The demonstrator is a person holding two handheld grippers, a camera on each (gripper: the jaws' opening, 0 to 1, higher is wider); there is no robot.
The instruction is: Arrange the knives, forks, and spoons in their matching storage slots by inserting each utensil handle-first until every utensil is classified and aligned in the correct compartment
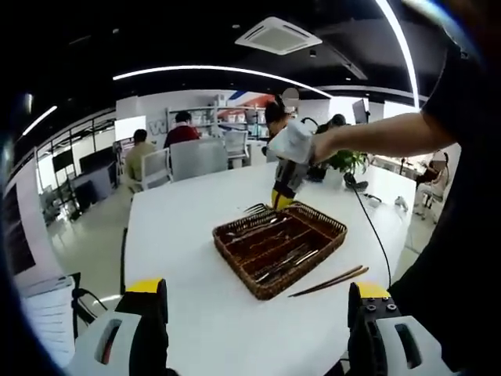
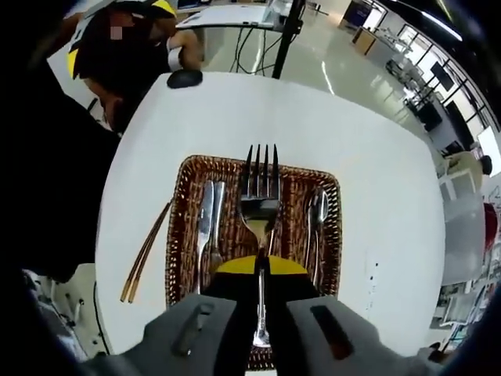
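Observation:
A brown wicker tray with three long slots lies on the white table. Knives lie in its left slot and spoons in its right slot. My right gripper is shut on the handle of a silver fork, tines pointing away, held over the middle slot. In the left gripper view the right gripper hangs in a hand above the tray's far end, with the fork tines beside it. My left gripper is open, well back from the tray.
A pair of brown chopsticks lies on the table beside the tray. A black mouse sits near the table's far edge. A cable runs across the table. People sit at chairs beyond it.

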